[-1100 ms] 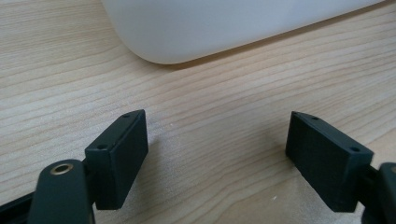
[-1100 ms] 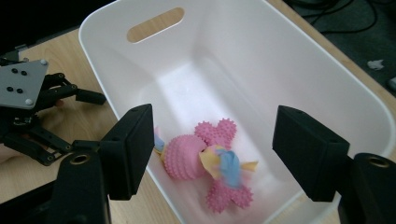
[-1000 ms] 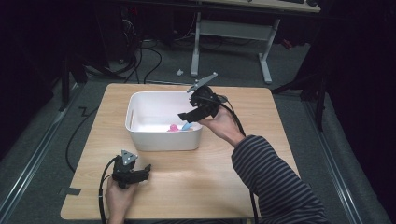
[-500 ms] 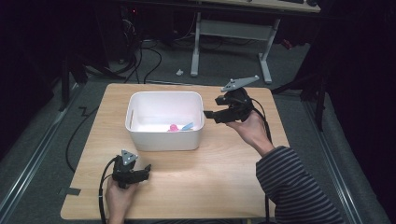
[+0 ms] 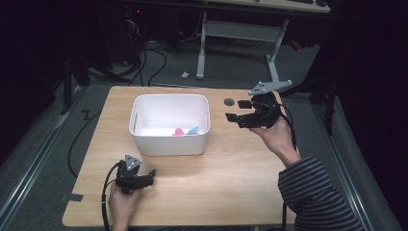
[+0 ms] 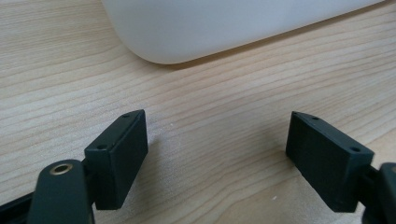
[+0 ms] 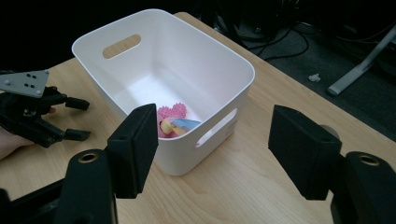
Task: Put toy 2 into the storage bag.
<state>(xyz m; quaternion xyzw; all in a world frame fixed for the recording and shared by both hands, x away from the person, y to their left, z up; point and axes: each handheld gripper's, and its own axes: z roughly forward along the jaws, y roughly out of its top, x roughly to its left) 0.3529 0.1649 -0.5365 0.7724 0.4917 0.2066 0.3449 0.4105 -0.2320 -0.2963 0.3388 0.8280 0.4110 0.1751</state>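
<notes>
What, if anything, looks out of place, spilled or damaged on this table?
Nothing stands out. The white bin stands upright on the table with the pink toy and blue piece inside. A small dark disc lies alone beside the bin.

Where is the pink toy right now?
In the high view the pink toy lies inside the white bin, against its near wall, touching a blue piece.

The white bin (image 6: 224,23) is being cut off by the top edge in the left gripper view, its inside being left unseen there. In the right gripper view, the pink toy (image 7: 170,119) is being partly hidden behind the near jaw, and the small dark disc (image 7: 329,130) is being mostly covered by the other jaw, too little being shown to identify it
</notes>
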